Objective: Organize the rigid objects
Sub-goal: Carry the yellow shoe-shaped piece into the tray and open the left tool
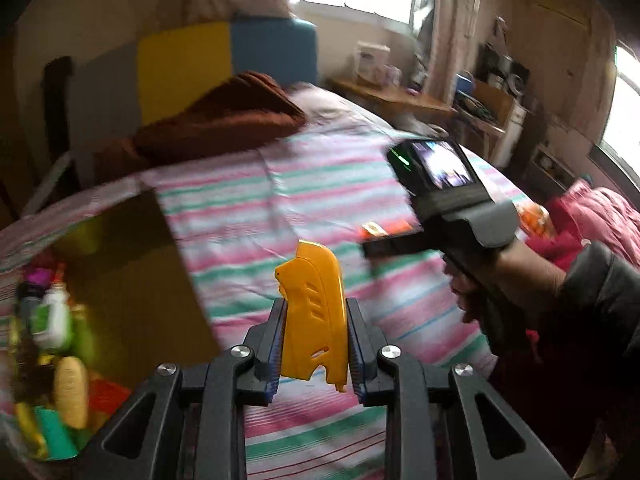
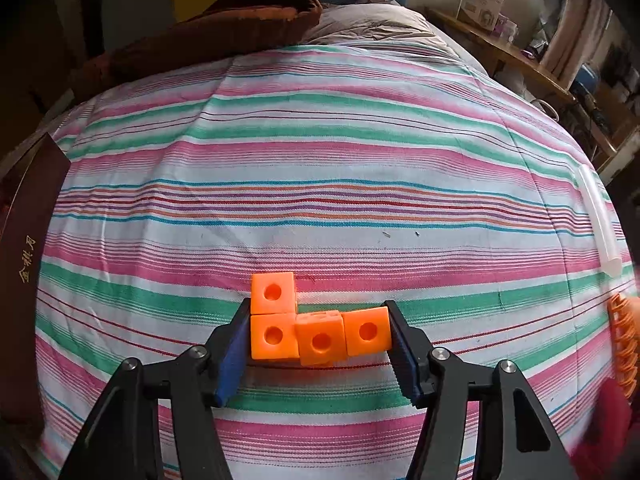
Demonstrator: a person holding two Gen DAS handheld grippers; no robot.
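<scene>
In the left wrist view my left gripper (image 1: pixel 316 306) is shut on a flat yellow plastic piece (image 1: pixel 310 320), held upright above the striped bedsheet (image 1: pixel 280 200). My right gripper (image 2: pixel 318 308) is shut on an orange L-shaped piece of linked cubes (image 2: pixel 320 332), which lies on the sheet; both pads press on its ends. The left wrist view also shows the right gripper's body (image 1: pixel 460 208) in a hand (image 1: pixel 516 276) at the right, with the orange cubes (image 1: pixel 374 231) at its tip.
An open box (image 1: pixel 132 264) with bottles and toys (image 1: pixel 56 320) stands at the left; its dark side (image 2: pixel 28 240) shows in the right wrist view. A white stick (image 2: pixel 600 224) and an orange spiral item (image 2: pixel 624 344) lie at the right. A brown blanket (image 2: pixel 224 20) lies at the back.
</scene>
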